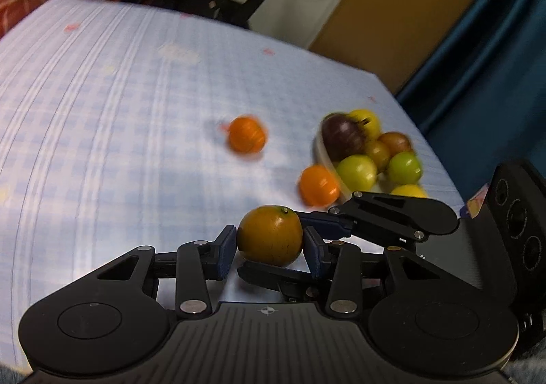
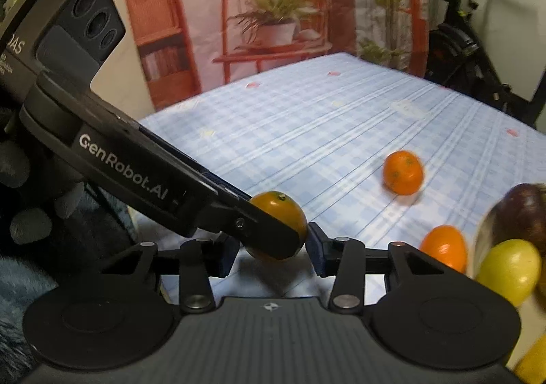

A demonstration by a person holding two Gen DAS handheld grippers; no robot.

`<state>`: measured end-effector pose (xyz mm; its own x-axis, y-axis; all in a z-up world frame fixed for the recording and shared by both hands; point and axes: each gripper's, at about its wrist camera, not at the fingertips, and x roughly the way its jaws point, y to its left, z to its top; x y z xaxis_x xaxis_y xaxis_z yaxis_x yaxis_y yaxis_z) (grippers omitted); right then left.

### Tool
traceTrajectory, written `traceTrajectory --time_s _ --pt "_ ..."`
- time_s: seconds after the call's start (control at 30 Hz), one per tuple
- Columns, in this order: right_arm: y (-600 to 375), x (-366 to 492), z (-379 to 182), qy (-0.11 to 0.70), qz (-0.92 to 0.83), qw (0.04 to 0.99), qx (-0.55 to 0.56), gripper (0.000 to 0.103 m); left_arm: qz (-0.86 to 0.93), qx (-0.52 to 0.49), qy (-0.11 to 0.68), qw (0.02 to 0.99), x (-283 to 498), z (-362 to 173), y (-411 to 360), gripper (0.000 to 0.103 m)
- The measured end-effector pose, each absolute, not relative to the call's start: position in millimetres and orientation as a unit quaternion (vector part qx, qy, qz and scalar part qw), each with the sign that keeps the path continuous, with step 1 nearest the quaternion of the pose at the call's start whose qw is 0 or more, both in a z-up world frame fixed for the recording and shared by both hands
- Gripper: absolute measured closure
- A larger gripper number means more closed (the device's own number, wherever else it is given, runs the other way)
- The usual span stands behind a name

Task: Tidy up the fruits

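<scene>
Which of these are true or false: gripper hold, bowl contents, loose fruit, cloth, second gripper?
1. The left gripper has an orange fruit between its pads. True.
2. The bowl is empty. False: it holds green, yellow and dark purple fruits.
3. Two bright orange fruits lie loose on the cloth, outside the bowl. True.
4. The cloth is plain red. False: it is blue-and-white checked.
5. The right gripper is well away from the held fruit. False: its fingers straddle the same orange fruit.
</scene>
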<state>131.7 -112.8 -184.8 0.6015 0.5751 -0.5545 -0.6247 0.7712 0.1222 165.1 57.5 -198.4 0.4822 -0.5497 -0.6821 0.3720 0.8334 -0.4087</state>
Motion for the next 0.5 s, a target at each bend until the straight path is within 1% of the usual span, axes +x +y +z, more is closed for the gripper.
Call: traceTrajectory --time_s 0.23,0.33,0.5 --pt "-158 121 -161 0.275 0.250 0.928 0.019 0.058 -0.330 -0.062 0.415 0.846 181 -176 3 0.058" --pt "-186 114 -159 0.288 0.205 0.934 0.059 0.058 -0.361 -0.052 0.422 0.830 185 -178 -27 0.058" --pt "-215 99 -163 0.304 0.144 0.939 0.074 0.058 -0.388 -0.042 0.441 0.808 190 -190 -65 0.058"
